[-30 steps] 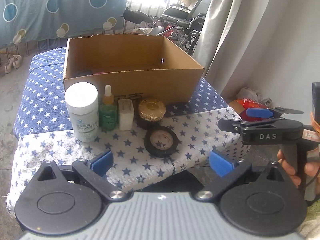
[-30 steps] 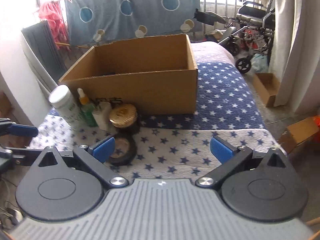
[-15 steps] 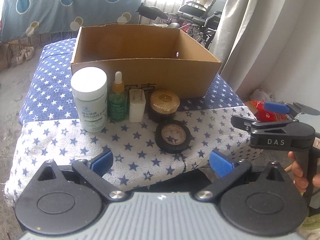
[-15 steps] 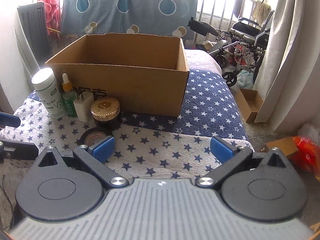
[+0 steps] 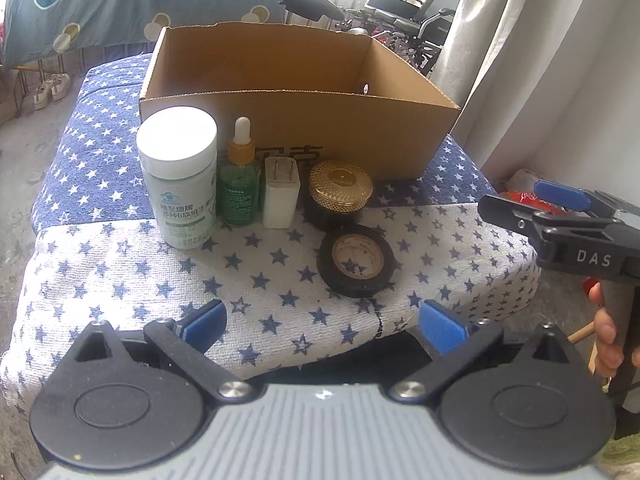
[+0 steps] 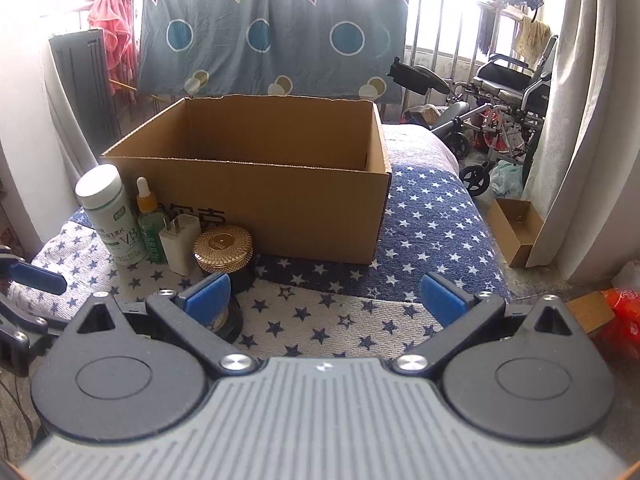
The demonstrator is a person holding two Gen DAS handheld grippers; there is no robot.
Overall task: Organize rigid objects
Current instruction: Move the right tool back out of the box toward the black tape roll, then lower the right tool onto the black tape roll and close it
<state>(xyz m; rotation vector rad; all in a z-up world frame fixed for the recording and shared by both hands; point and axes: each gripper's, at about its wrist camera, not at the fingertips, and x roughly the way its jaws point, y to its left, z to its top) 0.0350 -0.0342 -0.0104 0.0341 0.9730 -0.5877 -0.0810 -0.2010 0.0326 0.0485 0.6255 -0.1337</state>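
Observation:
An open cardboard box (image 5: pixel 304 128) (image 6: pixel 280 200) stands on the star-patterned cloth. In front of it, left to right, are a white pill bottle (image 5: pixel 178 176) (image 6: pixel 110 216), a green dropper bottle (image 5: pixel 240 176) (image 6: pixel 150 228), a white plug adapter (image 5: pixel 281 192) (image 6: pixel 180 244) and a gold-lidded jar (image 5: pixel 340 192) (image 6: pixel 224 252). A black tape roll (image 5: pixel 358 260) (image 6: pixel 230 320) lies nearer. My left gripper (image 5: pixel 324 320) is open and empty, short of the tape roll. My right gripper (image 6: pixel 326 294) is open and empty at the table's right front.
The table (image 5: pixel 100 264) drops off at its near and right edges. A wheelchair (image 6: pixel 508 92) and curtain (image 6: pixel 580 120) stand at the right, with a small carton (image 6: pixel 516 232) on the floor. A patterned sheet (image 6: pixel 272 36) hangs behind. A hand (image 5: pixel 608 336) holds the right gripper's handle.
Both grippers have moved forward toward the table, so the objects look larger. The right gripper also swung to face the box. Nothing on the table has moved.

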